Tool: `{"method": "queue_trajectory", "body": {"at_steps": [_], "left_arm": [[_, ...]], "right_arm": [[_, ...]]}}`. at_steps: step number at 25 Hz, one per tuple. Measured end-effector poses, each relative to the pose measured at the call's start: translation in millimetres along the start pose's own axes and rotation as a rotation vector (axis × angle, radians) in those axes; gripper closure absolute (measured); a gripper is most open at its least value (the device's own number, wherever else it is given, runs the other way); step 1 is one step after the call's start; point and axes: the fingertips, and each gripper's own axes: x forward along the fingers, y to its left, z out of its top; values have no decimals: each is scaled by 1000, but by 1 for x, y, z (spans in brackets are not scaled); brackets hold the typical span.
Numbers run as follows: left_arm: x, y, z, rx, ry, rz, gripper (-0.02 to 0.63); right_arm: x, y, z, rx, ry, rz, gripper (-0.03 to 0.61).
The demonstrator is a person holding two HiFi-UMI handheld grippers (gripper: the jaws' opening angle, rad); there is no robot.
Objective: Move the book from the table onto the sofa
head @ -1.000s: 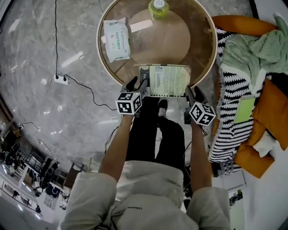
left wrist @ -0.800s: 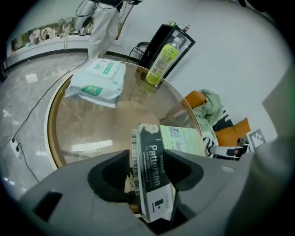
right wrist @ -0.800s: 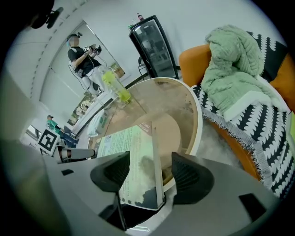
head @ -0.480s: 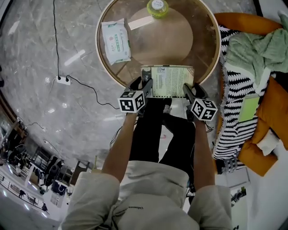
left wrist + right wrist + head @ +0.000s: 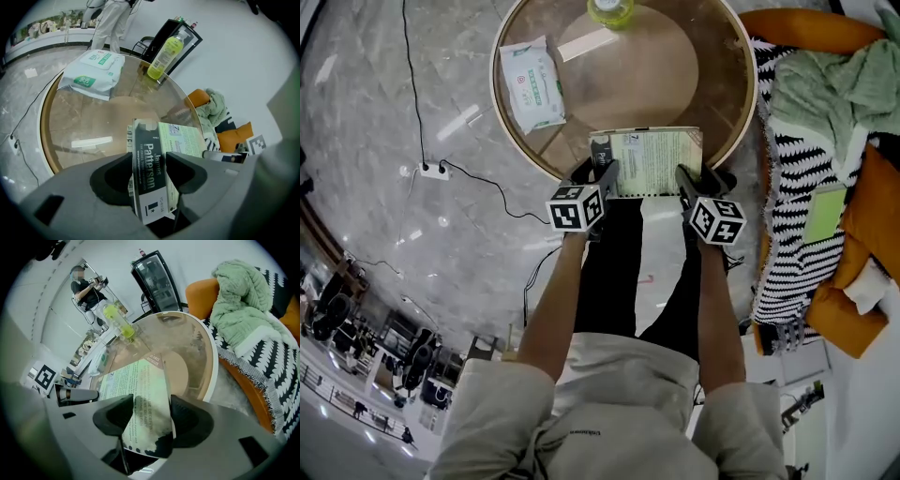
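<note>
The book (image 5: pixel 654 161) is lying flat at the near edge of the round glass tabletop (image 5: pixel 628 84), its near end reaching the rim in front of the person's legs. It is sitting between the two grippers, one at each side.

The left gripper (image 5: pixel 149 161) is pointing steeply down at the book's left side. The dark spine with its white lettering is running up between the jaws. They have just been opening and are standing spread wide, not pinching the spine.

The right gripper (image 5: pixel 151 408) is pointing down at the opposite side. The pale green printed cover and its right edge are lying between the jaws. These too have just been opening and are gaping wide, not clamping on the book.

Farther back on the tabletop, a pack of wipes (image 5: pixel 530 84) is lying to the left and a yellow-green bottle (image 5: pixel 609 9) is standing at the far side. The orange sofa (image 5: pixel 862 220), draped with a black-and-white blanket (image 5: pixel 787 216), is standing to the right, well apart from the book.
</note>
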Motion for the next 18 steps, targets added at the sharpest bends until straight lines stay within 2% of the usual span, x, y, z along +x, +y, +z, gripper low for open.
{"method": "queue_trajectory", "body": {"at_steps": [5,8,14,18], "left_arm": [[1,-2,-2,-52,-10,-3,391],[0,-10,8,-78,-57,1,391],[6,-55,28,0,-92,6,391],[9,-107,36,64,-87,-14,391]], "right_arm": [[-2,-1,0,-46,17,-26,333],[-8,-5,6,-46,-12,-42,333],[-40,-31,25,-30,-95,-78,333],[-82,-59,35,9,-146,-112,333]]}}
